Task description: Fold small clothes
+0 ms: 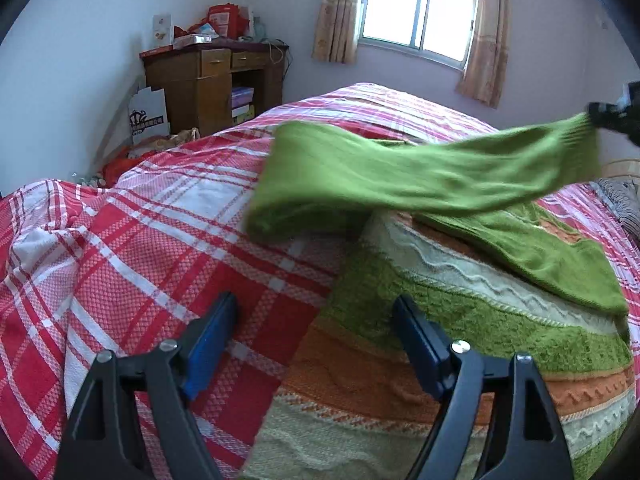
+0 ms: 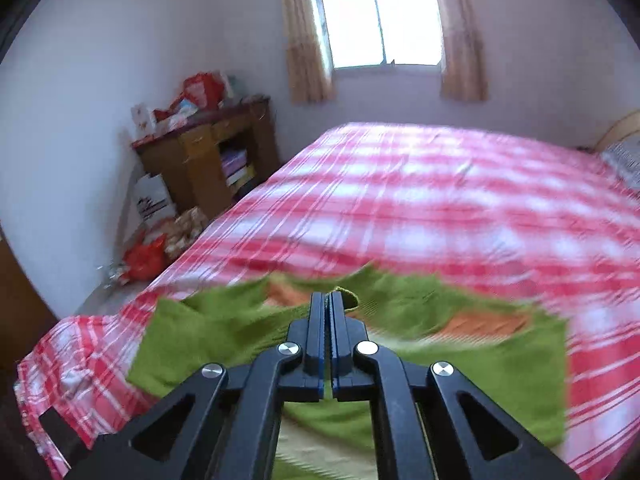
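A small knitted sweater with green, white and orange stripes lies on the bed. Its green sleeve is lifted and stretched across the air toward the right. My right gripper shows at the far right edge of the left wrist view, holding the sleeve's cuff. In the right wrist view that gripper is shut on the green knit, with the sweater spread below. My left gripper is open and empty, hovering low over the sweater's left edge.
The bed has a red and white plaid cover. A wooden desk with clutter stands by the left wall, with bags on the floor. A curtained window is behind. A grey pillow lies at the right.
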The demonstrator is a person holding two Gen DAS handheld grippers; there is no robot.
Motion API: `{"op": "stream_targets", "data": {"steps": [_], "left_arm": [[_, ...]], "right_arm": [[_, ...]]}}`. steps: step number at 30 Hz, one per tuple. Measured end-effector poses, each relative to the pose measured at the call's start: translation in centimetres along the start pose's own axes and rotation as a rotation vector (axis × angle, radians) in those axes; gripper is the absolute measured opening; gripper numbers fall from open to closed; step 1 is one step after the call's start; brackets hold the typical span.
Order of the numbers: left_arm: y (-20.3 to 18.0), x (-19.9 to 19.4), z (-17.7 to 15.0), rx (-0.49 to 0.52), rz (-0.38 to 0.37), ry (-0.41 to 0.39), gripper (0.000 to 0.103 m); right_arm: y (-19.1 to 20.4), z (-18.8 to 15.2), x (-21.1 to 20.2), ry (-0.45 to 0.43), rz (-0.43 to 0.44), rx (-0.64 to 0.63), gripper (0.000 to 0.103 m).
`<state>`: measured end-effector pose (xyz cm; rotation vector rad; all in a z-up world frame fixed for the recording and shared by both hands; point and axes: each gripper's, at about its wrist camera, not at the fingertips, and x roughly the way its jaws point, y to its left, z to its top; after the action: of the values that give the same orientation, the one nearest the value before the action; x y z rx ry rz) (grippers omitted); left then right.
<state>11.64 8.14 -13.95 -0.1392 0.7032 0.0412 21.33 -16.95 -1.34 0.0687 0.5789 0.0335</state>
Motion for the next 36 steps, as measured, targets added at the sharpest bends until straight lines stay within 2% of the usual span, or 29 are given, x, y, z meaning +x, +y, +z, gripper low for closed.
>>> {"op": "stream_targets", "data": {"steps": [5, 9, 12, 15, 17, 22, 26, 29, 31, 33, 34, 35, 36], "left_arm": [[-0.3, 0.2, 0.1, 0.011, 0.02, 0.006, 0.083], [-0.4, 0.2, 0.1, 0.012, 0.024, 0.009, 0.084], [-0.6, 0.3, 0.1, 0.02, 0.032, 0.009, 0.086], [-0.6, 0.4, 0.1, 0.02, 0.033, 0.009, 0.086], [-0.6, 0.4, 0.1, 0.019, 0.032, 0.01, 0.086], [-0.7, 0.4, 0.1, 0.021, 0.026, 0.011, 0.088], [-0.6, 0.5, 0.2, 0.023, 0.02, 0.011, 0.09], [-0.6, 0.6, 0.3, 0.02, 0.011, 0.012, 0.091], [-0.6, 0.6, 0.3, 0.021, 0.008, 0.012, 0.092], [-0.7, 0.6, 0.3, 0.022, 0.008, 0.012, 0.092], [-0.7, 0.6, 0.3, 0.021, 0.007, 0.012, 0.092], [-0.6, 0.6, 0.3, 0.019, 0.003, 0.011, 0.092], [-0.7, 0.6, 0.3, 0.018, 0.002, 0.011, 0.092]], "right_arm": [[-5.8, 0.6, -1.9, -0.029, -0.132, -0.008, 0.0], [-11.0, -1.1, -1.6, 0.02, -0.216, 0.031, 0.0], [-13.8, -4.0, -0.3, 0.095, -0.047, 0.188, 0.0], [-13.6, -6.1, 1.4, 0.163, 0.022, 0.252, 0.001], [-13.2, -7.7, 3.5, 0.23, 0.127, 0.32, 0.001], [-11.1, -9.9, 6.6, 0.327, 0.214, 0.346, 0.001], [-11.1, -10.1, 6.7, 0.316, 0.25, 0.402, 0.001], [-11.6, -10.0, 5.6, 0.287, 0.353, 0.471, 0.002], [-11.6, -9.8, 5.2, 0.274, 0.386, 0.49, 0.004], [-11.1, -9.4, 4.9, 0.275, 0.368, 0.468, 0.033], [-11.0, -9.3, 4.8, 0.271, 0.384, 0.465, 0.076], [-11.1, -9.3, 4.6, 0.255, 0.411, 0.482, 0.093], [-11.4, -9.3, 4.2, 0.226, 0.444, 0.52, 0.093]]}}
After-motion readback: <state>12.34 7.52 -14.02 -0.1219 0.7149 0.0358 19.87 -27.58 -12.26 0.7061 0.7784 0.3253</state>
